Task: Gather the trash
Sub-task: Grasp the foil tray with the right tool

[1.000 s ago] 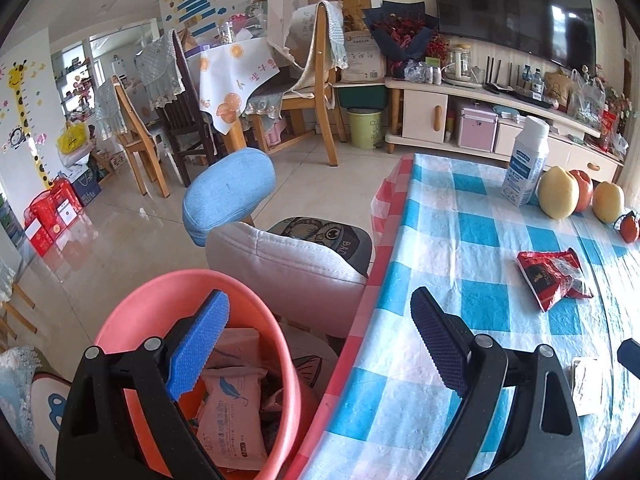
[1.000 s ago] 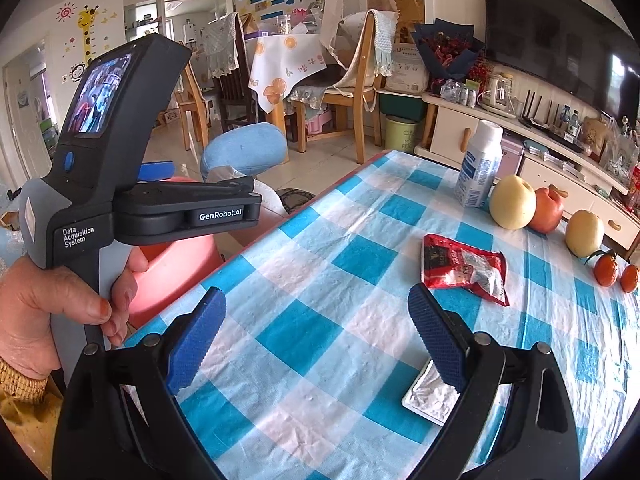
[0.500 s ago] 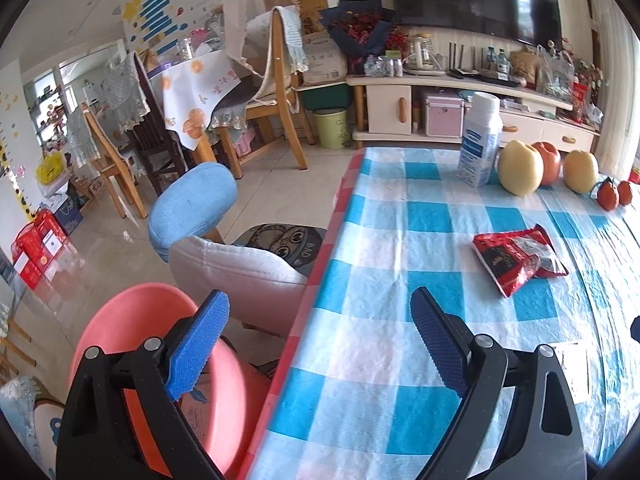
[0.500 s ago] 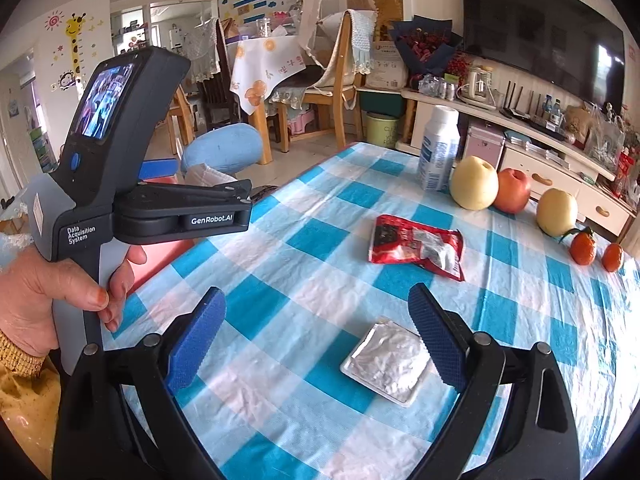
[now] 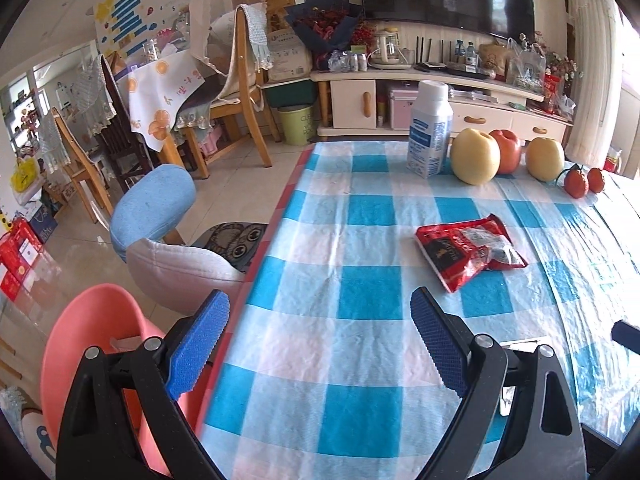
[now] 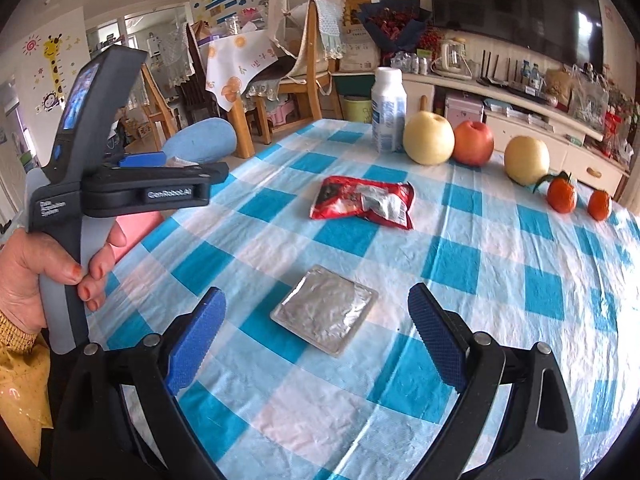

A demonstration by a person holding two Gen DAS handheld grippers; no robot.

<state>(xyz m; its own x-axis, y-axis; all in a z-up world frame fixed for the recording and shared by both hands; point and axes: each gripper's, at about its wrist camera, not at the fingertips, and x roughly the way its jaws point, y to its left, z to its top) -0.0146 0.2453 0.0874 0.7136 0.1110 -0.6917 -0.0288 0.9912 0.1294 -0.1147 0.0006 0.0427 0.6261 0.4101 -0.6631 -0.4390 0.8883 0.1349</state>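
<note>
the blue-and-white checked plastic tablecloth point(image 6: 460, 264) is now spread across most of both views, where a second ago the left wrist view was filled by the floor-side scene. the salmon-pink round plastic bin point(image 5: 92, 344), seen earlier directly beneath the left gripper with paper wrappers visible inside, has been pushed to the lower left corner of the left wrist view, below the table edge and just beside the grey padded chair back point(image 5: 180, 268). from this it is judged that one drop into the bin has been finished and that both tools have been swung back over the table for the next piece.

the black hand-held left gripper with blue ribbed pads point(image 5: 316, 344) is held spread wide and empty over the near edge of the cloth. the right gripper point(image 6: 316, 336) is likewise spread wide with nothing between its pads.

two pieces of trash are left on the cloth. the crumpled red snack wrapper point(image 6: 362, 202) lies mid-table, well short of the white plastic bottle point(image 6: 388, 110) and the row of fruit. the flat square silver foil packet point(image 6: 326, 308), which was half hidden at the frame's lower edge a second ago, is now centred just ahead of the right gripper's open pads, apart from them. it is judged to be the next item to be taken, a low flat pinch being called for.
</note>
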